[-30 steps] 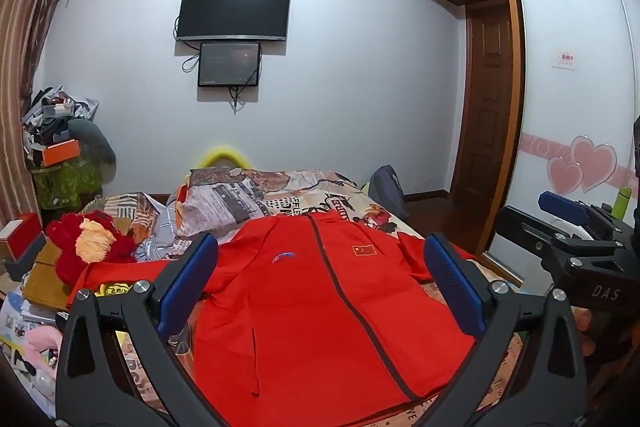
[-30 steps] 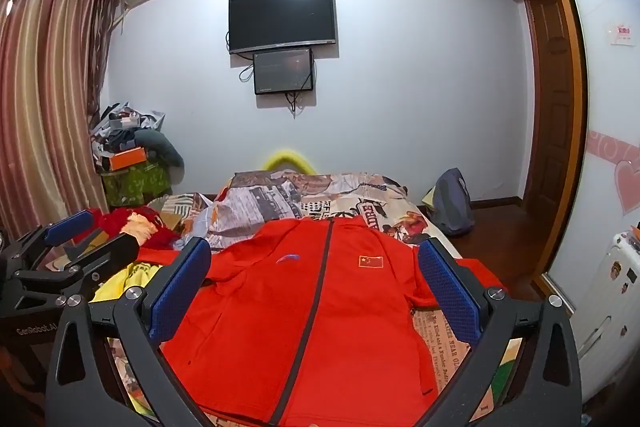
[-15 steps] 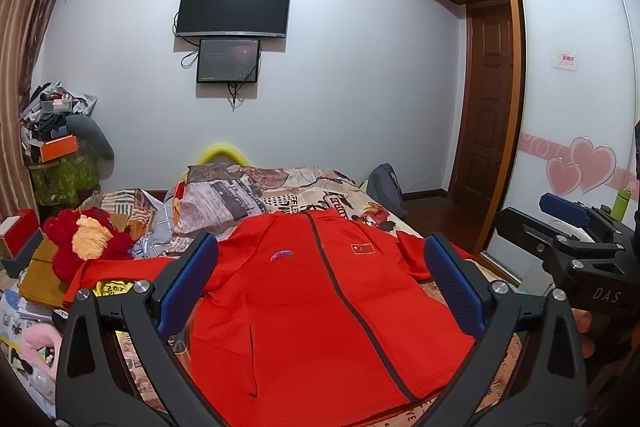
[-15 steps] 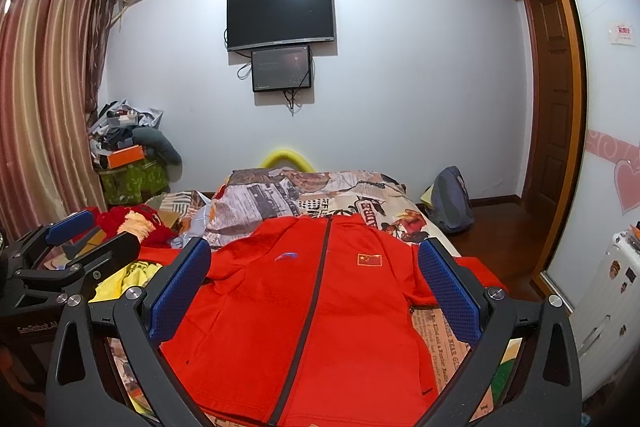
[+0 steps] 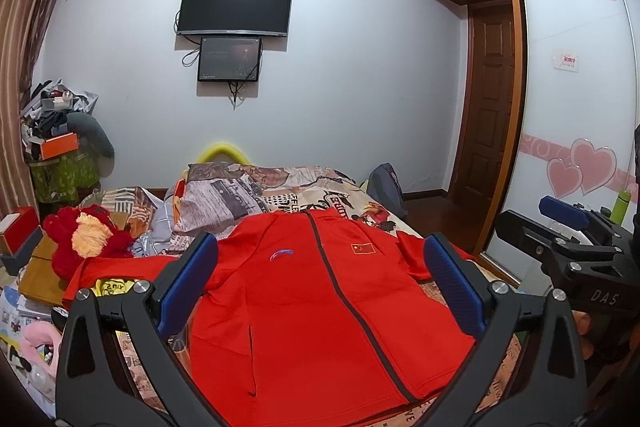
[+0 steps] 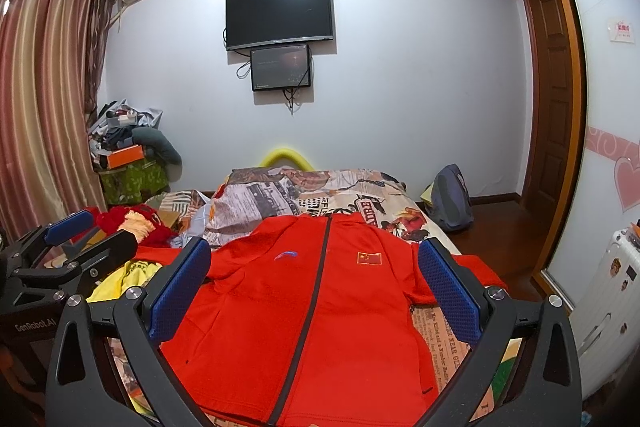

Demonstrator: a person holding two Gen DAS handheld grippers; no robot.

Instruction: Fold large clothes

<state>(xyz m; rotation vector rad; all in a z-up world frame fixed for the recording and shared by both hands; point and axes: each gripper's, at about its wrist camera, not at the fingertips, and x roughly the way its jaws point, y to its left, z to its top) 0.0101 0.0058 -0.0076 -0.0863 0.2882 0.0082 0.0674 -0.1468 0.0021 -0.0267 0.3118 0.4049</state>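
Note:
A red zip-up jacket (image 5: 320,307) lies spread flat, front up, on the bed, collar toward the far wall and sleeves out to both sides. It also shows in the right wrist view (image 6: 312,315). My left gripper (image 5: 320,283) is open and empty, held above the jacket's near half. My right gripper (image 6: 316,283) is open and empty, also above the jacket. The right gripper appears at the right edge of the left view (image 5: 568,223). The left gripper appears at the left of the right view (image 6: 76,239).
The bed (image 6: 448,331) has a newspaper-print cover, and a pillow (image 5: 224,199) lies beyond the jacket. A red plush toy (image 5: 84,239) and yellow cloth (image 6: 128,275) lie left. Clutter pile (image 6: 128,151), backpack (image 6: 450,197), wardrobe (image 5: 576,107) and door surround it.
Both views shifted very slightly; the jacket lies unchanged and both grippers stay open.

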